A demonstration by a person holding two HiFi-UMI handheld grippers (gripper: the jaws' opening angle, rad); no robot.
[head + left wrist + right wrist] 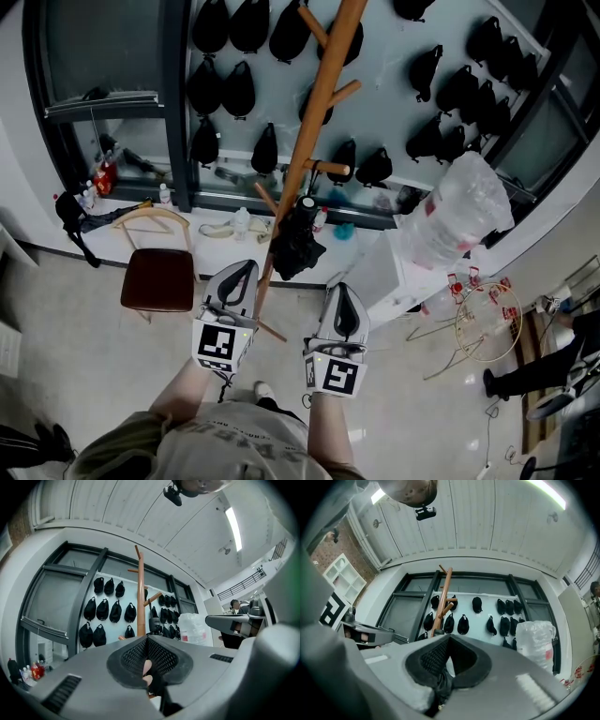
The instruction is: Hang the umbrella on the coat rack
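The wooden coat rack (314, 112) rises in front of me, its pole slanting down to feet on the floor. A folded black umbrella (298, 239) hangs from one of its lower pegs, beside the pole. My left gripper (242, 269) is shut and empty, just left of the pole's lower end and below the umbrella. My right gripper (345, 291) is also shut, to the right of the pole and apart from the umbrella. In the left gripper view the rack (140, 602) and the umbrella (154, 624) show beyond the closed left gripper (146, 641). The right gripper view shows the rack (443, 602) above the closed right gripper (449, 641).
A brown chair (157, 279) with a wooden hanger (150, 220) behind it stands at the left. A plastic-wrapped white unit (441, 234) stands at the right, a wire hoop stand (487, 319) beside it. Several black bags (234, 89) hang on the wall. A person's legs (525, 375) show at far right.
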